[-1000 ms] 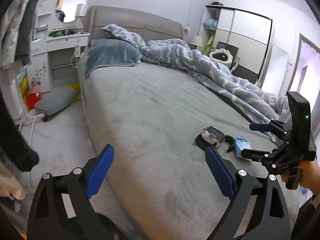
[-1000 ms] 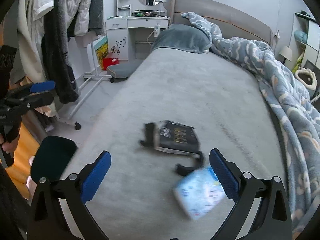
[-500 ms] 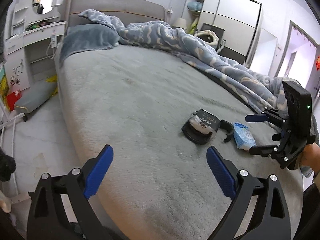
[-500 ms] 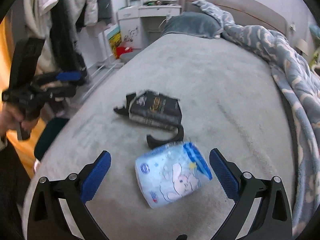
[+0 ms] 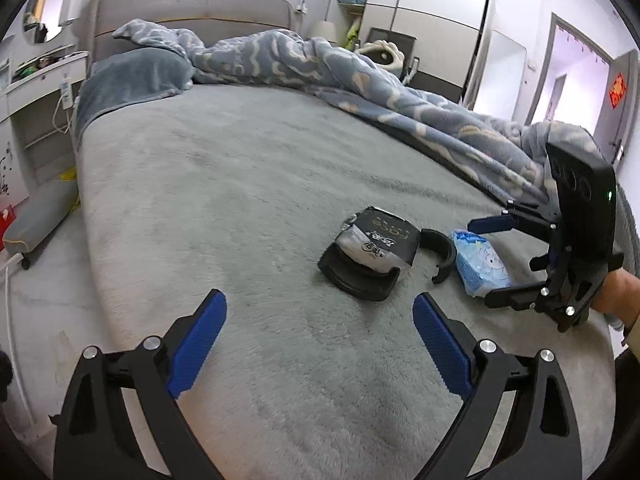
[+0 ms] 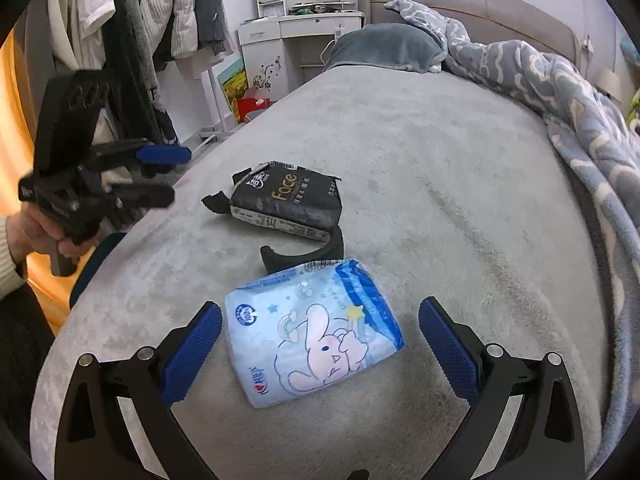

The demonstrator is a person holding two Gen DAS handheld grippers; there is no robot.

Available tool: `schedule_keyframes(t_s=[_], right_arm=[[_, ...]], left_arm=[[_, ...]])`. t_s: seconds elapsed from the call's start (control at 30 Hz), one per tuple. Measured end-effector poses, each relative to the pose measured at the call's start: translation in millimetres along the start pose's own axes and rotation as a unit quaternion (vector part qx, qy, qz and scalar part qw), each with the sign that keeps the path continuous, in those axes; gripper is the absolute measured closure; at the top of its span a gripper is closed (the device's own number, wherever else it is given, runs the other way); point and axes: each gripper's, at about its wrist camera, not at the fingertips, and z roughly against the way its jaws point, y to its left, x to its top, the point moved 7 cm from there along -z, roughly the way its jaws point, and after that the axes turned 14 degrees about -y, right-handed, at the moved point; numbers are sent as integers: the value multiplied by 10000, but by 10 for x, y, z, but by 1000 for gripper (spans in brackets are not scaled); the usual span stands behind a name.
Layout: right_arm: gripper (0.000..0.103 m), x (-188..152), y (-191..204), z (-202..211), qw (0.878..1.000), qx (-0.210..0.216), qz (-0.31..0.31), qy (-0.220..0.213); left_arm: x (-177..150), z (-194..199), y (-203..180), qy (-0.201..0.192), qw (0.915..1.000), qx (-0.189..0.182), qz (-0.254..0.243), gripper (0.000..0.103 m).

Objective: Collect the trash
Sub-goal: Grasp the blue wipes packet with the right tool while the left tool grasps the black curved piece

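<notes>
A light blue tissue pack with a rabbit print (image 6: 316,332) lies on the grey bed (image 6: 460,208), between the open fingers of my right gripper (image 6: 320,344). Beyond it lie a curved black plastic piece (image 6: 308,254) and a black "Face" tissue pack (image 6: 288,200). In the left wrist view the black pack (image 5: 376,242) sits on a black piece, with the curved piece (image 5: 442,254) and the blue pack (image 5: 482,268) to its right. My left gripper (image 5: 318,338) is open and empty, short of the black pack. The right gripper (image 5: 492,262) shows there too.
A rumpled blue blanket (image 5: 360,76) covers the bed's far right side, with a grey pillow (image 5: 132,76) at the headboard. A white dresser (image 6: 304,44) and hanging clothes (image 6: 132,36) stand left of the bed. The bed's left edge drops to the floor (image 5: 36,300).
Both grippers moved in toward the trash. The right gripper came forward until its open fingers flank the blue pack. The left gripper swung right, closer to the black pack.
</notes>
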Motion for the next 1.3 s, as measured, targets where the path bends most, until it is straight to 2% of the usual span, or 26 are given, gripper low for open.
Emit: schedule_keyframes(t_s=[0.17,0.3,0.37,0.4,0.43,0.6,0.83,1.07,1.23,1.3], right_arm=[[3,-70,26,-108,9997,19,67,236],[5,-88,14,-117,9997,-4,21,253],[14,-87,-2,-101,9997,-38,-26,227],[24,-81,-19,-89,9997,-70,-63,203],[24,-77,-31,-82,9998,-53,-97,189],[26,-42,-61,-15,9996,2,-281,63],[26,19,-249,149,9967,-77,-766,-268],[26,16,-299,218,9962,-178,-782,-331],[26,30,-298,253,9961,-224,-786,-347],[26,40,-292,264,9959,-242,-795,-353]], left_arm=[[-42,-145,-11,99,9999,-39,-81,7],[-70,-211,-18,125,9998,-94,-83,8],[-81,-240,-30,120,9997,-106,-158,8],[-88,-253,-32,116,9997,-98,-201,9],[-91,-260,-31,109,9996,-104,-228,12],[-62,-287,-53,57,9996,-162,-229,20],[-17,-331,-66,18,9994,-331,117,29],[-29,-383,-149,85,9990,-417,119,37],[-16,-411,-212,96,9988,-472,118,51],[-12,-411,-236,97,9988,-462,89,52]])
